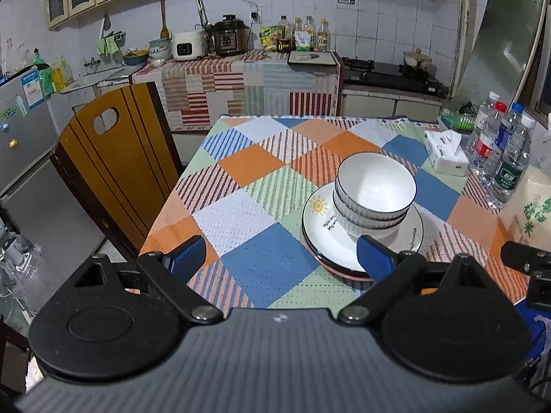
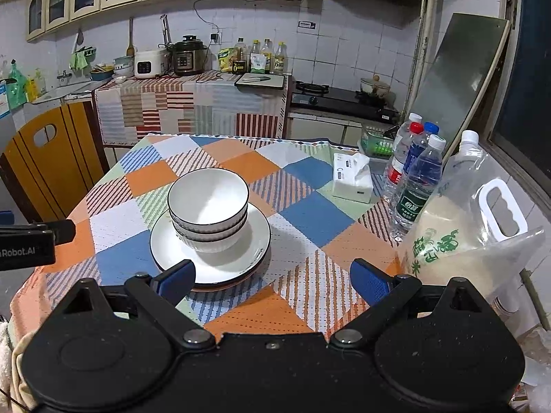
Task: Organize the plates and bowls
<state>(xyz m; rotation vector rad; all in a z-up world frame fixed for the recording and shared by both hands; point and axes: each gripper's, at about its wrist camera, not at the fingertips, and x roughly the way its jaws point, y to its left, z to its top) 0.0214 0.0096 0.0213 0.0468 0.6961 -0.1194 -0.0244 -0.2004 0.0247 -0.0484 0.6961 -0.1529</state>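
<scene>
Two white ribbed bowls with dark rims (image 1: 375,189) (image 2: 208,203) sit nested on a stack of plates (image 1: 320,227) (image 2: 251,241); the top plate is white with a sun drawing, and a darker plate shows beneath it. The stack rests on the checked tablecloth (image 1: 261,206) (image 2: 310,213). My left gripper (image 1: 280,260) is open above the table's near edge, its right finger over the plates' near rim. My right gripper (image 2: 272,280) is open too, with its left finger over the plates' near rim. Neither holds anything.
A tissue box (image 1: 446,153) (image 2: 353,179), several water bottles (image 1: 506,151) (image 2: 416,182) and a big bag of rice (image 2: 461,230) line the table's right side. A wooden chair (image 1: 113,158) stands at the left. The kitchen counter lies beyond.
</scene>
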